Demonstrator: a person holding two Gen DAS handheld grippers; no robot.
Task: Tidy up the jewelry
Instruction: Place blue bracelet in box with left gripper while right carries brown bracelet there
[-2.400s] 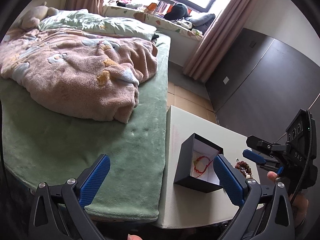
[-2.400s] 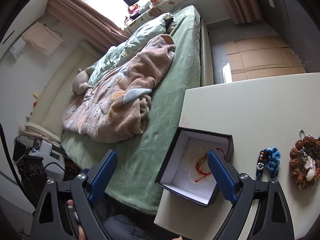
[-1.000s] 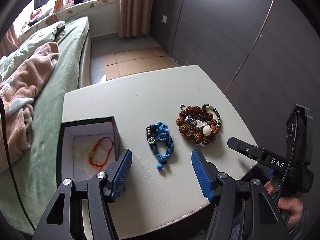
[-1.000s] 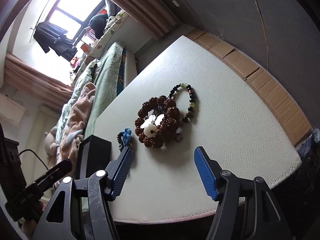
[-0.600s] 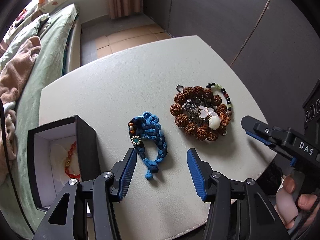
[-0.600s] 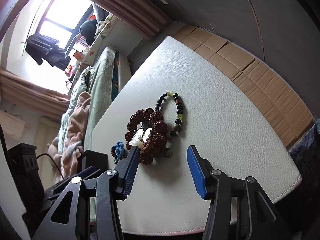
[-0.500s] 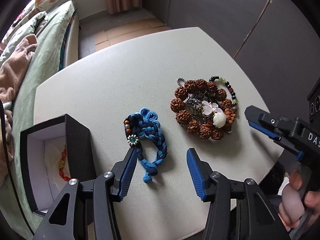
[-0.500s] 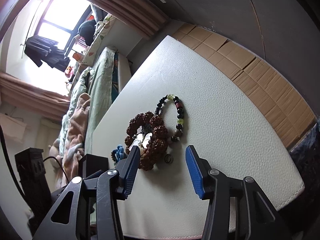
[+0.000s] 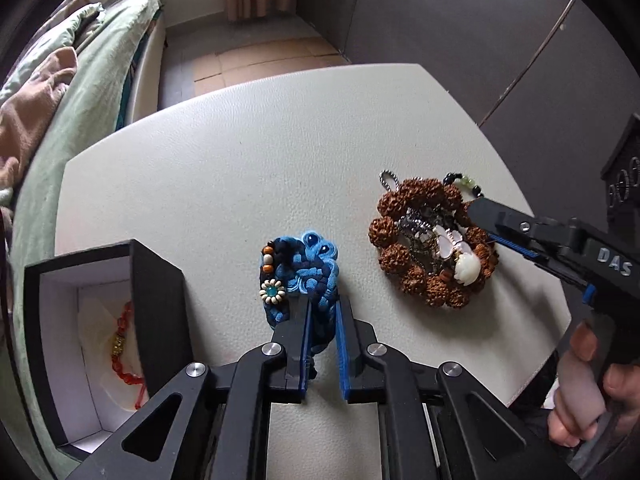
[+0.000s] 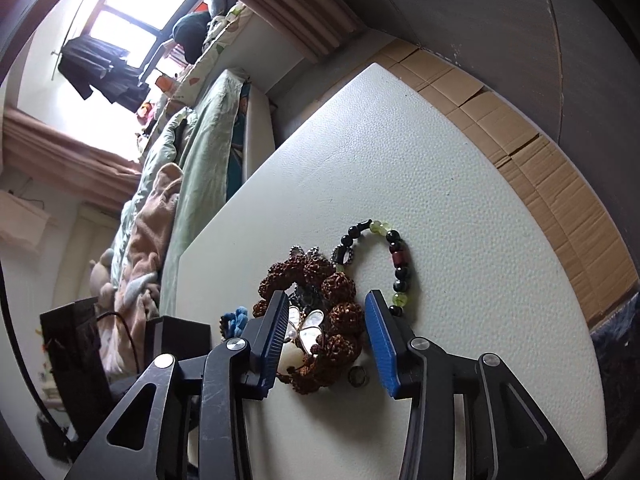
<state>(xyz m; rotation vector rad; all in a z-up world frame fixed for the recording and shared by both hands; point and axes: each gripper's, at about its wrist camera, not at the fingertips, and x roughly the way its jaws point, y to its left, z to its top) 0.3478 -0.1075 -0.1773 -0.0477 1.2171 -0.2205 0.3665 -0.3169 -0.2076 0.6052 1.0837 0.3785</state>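
One piece is put away: a red cord bracelet (image 9: 124,344) lies inside the open black box (image 9: 160,280) at the tabletop's (image 9: 240,152) left edge, nothing else visible in it. The left gripper (image 9: 322,312) has its jaws narrowed onto the blue braided bracelet (image 9: 308,268), which lies on the tabletop just beside the box. The right gripper (image 10: 326,320), jaws partly open and gripping nothing, straddles the brown seed-bead bracelet (image 10: 340,312) with its tangled charms, so most sorting seems left.
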